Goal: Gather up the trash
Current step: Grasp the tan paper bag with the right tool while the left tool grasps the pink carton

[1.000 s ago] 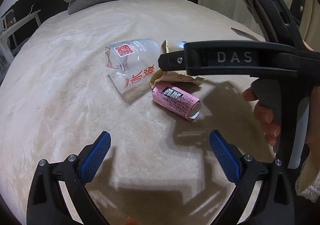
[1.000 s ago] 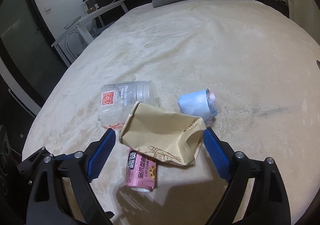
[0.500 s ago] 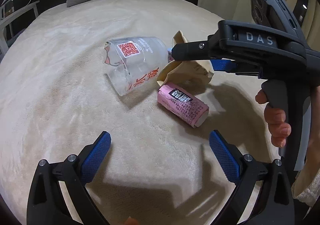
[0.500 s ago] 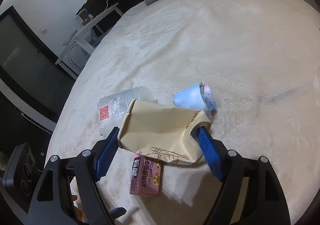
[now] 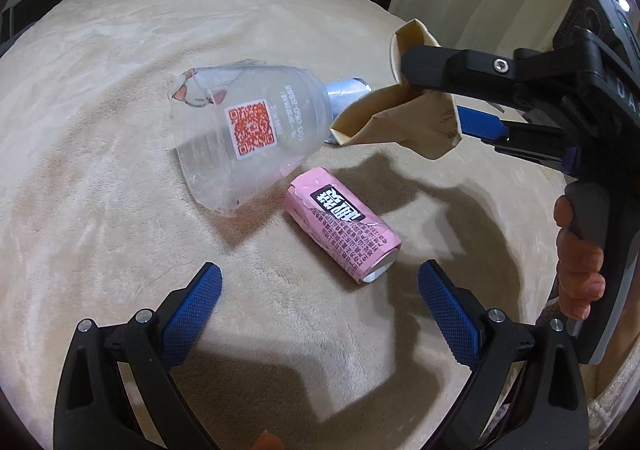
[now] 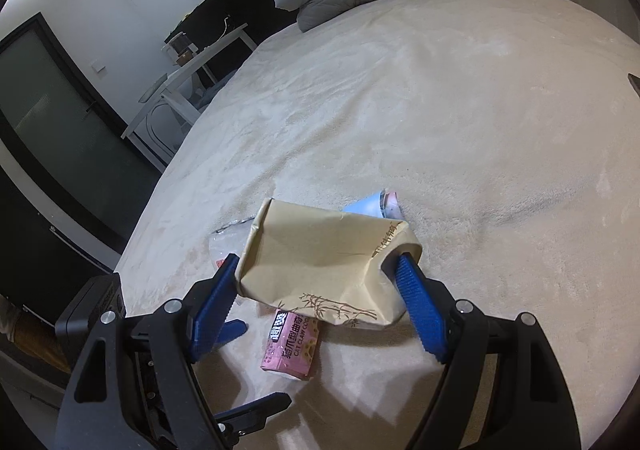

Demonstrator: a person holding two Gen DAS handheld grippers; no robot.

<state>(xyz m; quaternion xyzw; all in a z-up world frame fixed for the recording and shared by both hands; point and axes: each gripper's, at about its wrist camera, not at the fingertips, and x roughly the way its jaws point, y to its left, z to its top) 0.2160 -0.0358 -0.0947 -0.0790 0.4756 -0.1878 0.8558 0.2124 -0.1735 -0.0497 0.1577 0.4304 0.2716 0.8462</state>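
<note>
The right gripper [image 6: 316, 284] has just closed on the brown paper bag [image 6: 320, 262], pads denting both sides, and holds it clear of the bed [image 6: 460, 109]. It looks light, thin and easily crushed, so the middle grip suits it. The left gripper [image 5: 320, 298] hangs wide open with nothing between its pads. At its 12 o'clock lies the pink box [image 5: 344, 228], stiffer card, best pinched across its short sides. The clear plastic cup [image 5: 248, 137] at 11 o'clock looks slippery and flimsy.
</note>
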